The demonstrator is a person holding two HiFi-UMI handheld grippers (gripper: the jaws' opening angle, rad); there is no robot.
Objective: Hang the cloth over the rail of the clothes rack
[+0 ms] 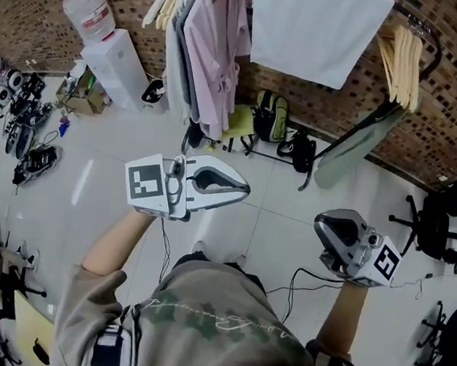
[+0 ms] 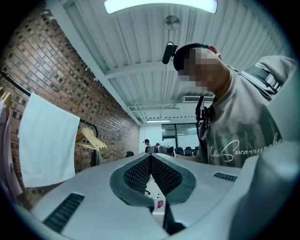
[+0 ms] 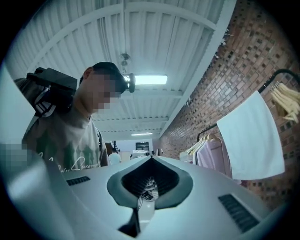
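Right now the person stands on the pale floor (image 1: 100,165) and holds both tools out in front. The left gripper (image 1: 241,190) has its jaws pressed tight together. Nothing is between them. The left gripper view shows the same thing: the two dark pads (image 2: 140,174) meet, with only the room showing behind them. The right gripper (image 1: 325,225) is lower and off to the side. Its jaws are closed too, and it holds nothing.

A little farther away, some bags (image 1: 270,116) sit on the floor by the wall. Above them is the clothes rack (image 1: 431,53). A pink shirt (image 1: 218,47) hangs on its left side, and wooden hangers (image 1: 401,62) hang on its right side.

Between them is the cloth (image 1: 318,29). It is white, and it hangs folded over the rail, flat and smooth, well apart from both tools. Behind it all is the brick wall (image 1: 456,105).

So the job looks done. The cloth is up on the rail and both tools are let go of it. Nothing seems left to do, except maybe to step back.
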